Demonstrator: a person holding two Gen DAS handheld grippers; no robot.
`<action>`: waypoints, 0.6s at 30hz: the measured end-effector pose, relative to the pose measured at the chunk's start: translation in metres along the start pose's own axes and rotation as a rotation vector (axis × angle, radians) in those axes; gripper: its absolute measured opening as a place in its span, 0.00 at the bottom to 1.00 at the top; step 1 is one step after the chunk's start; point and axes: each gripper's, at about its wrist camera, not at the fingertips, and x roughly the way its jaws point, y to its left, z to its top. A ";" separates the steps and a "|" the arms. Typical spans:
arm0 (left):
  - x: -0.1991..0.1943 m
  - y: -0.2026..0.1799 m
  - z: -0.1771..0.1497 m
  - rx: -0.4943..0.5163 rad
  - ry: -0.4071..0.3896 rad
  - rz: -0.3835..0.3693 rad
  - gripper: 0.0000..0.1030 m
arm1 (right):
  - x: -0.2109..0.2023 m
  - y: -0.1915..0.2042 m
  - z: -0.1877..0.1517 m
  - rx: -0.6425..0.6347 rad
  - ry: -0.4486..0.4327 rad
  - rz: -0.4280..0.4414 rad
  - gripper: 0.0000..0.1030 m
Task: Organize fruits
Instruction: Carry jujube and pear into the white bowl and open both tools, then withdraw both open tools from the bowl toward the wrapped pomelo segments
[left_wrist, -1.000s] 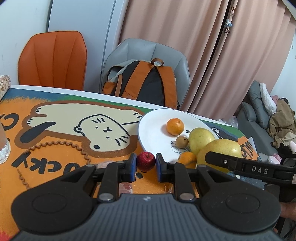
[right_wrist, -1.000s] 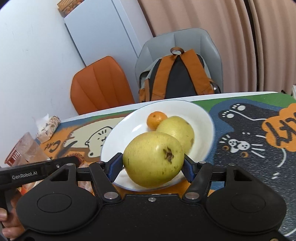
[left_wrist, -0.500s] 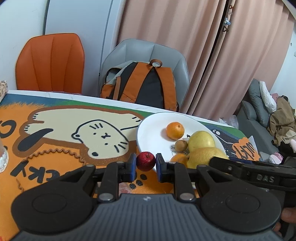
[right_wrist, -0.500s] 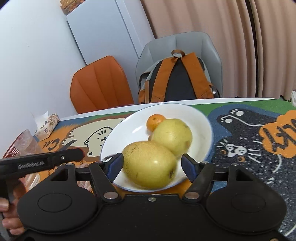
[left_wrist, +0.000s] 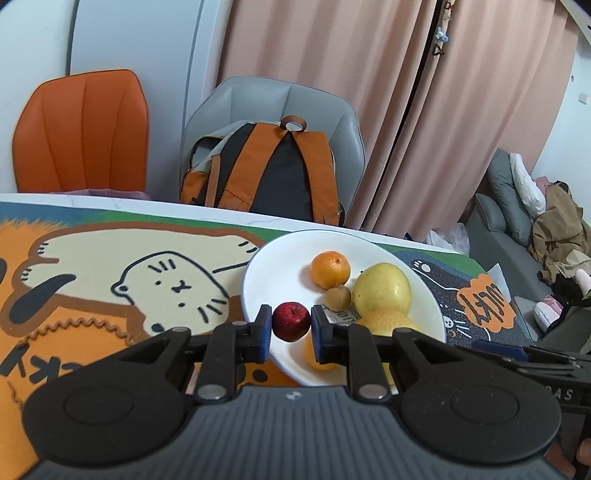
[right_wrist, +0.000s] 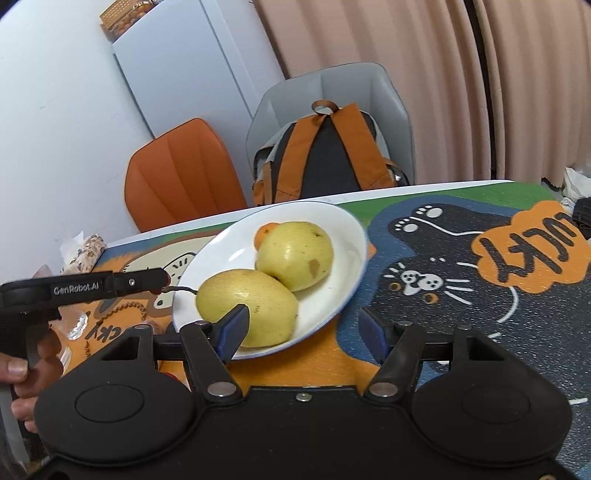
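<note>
Left gripper (left_wrist: 291, 327) is clamped on a small glossy red apple (left_wrist: 291, 320), held over the near rim of the smooth white plate (left_wrist: 269, 266). Right gripper (right_wrist: 303, 329) has just narrowed a bit but hangs loose, gripping nothing. Two matte yellow pears (right_wrist: 295, 254) lie touching on the plate beside a dimpled orange (left_wrist: 330, 268) and a fuzzy brown kiwi (left_wrist: 338, 297).

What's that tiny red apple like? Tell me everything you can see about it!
The little red apple is dark red, shiny and round, with a dimple and a bit of stem at its top, facing up. It looks smooth and whole. The left gripper pinches it between two blue pads, one on each side. It hangs above the near rim of the white plate, not resting on it. An orange, a small brown fruit and yellow pears lie on the plate behind it.
</note>
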 end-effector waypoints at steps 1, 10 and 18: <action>0.002 -0.001 0.002 0.001 0.002 -0.001 0.20 | -0.001 -0.002 0.000 0.001 -0.001 -0.004 0.62; 0.020 -0.004 0.009 -0.009 0.026 0.036 0.26 | -0.007 -0.016 -0.003 0.025 -0.004 -0.022 0.63; 0.007 0.005 0.006 -0.034 0.021 0.049 0.34 | -0.006 -0.013 -0.005 0.028 0.000 -0.008 0.63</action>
